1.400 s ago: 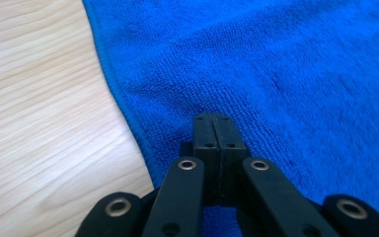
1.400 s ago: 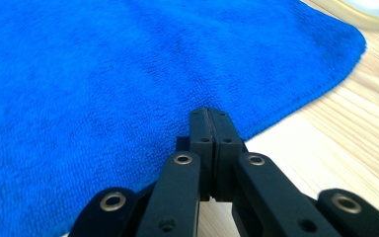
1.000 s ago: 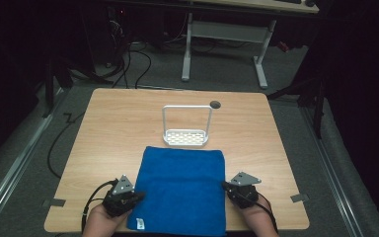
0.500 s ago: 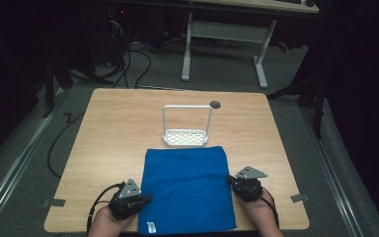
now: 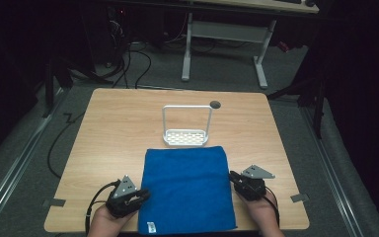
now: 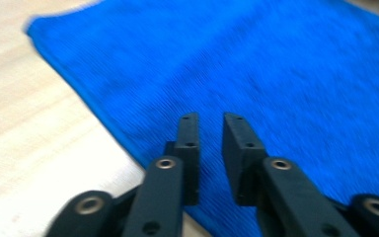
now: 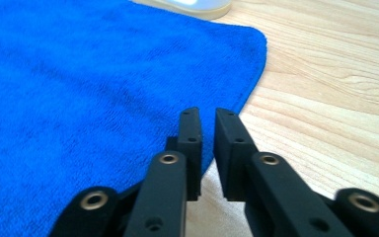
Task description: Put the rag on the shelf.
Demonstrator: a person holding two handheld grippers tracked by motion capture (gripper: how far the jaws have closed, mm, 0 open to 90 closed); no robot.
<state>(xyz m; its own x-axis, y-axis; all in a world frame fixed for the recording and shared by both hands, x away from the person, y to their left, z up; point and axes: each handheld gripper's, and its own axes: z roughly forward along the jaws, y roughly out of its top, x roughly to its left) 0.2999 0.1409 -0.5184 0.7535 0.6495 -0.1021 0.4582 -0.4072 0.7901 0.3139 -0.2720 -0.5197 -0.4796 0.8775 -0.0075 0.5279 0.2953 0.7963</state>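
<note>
While the blue towel (image 5: 187, 187) lies flat on the near half of the table (image 5: 113, 128), its long axis running from the person's edge toward the white rack (image 5: 186, 129) just beyond its far edge, the 2 grippers flank it at the near corners. The left gripper (image 5: 139, 196) sits at the towel's left edge near the near-left corner, so the cloth lies to its right and ahead; in the left gripper view its jaws hang over the cloth just inside that edge, with a narrow gap between them and nothing pinched. The right gripper (image 5: 234, 177) is at the right edge, a little farther up the table, with the towel to its left; in the right gripper view its jaws straddle the hem, also nearly together with only a slit between and not gripping. Both hands look about equally close to the cloth. Compared with 1 second ago, both grippers have drawn back toward the person, the left one more, and the towel's near edge now reaches the table's front edge.
</note>
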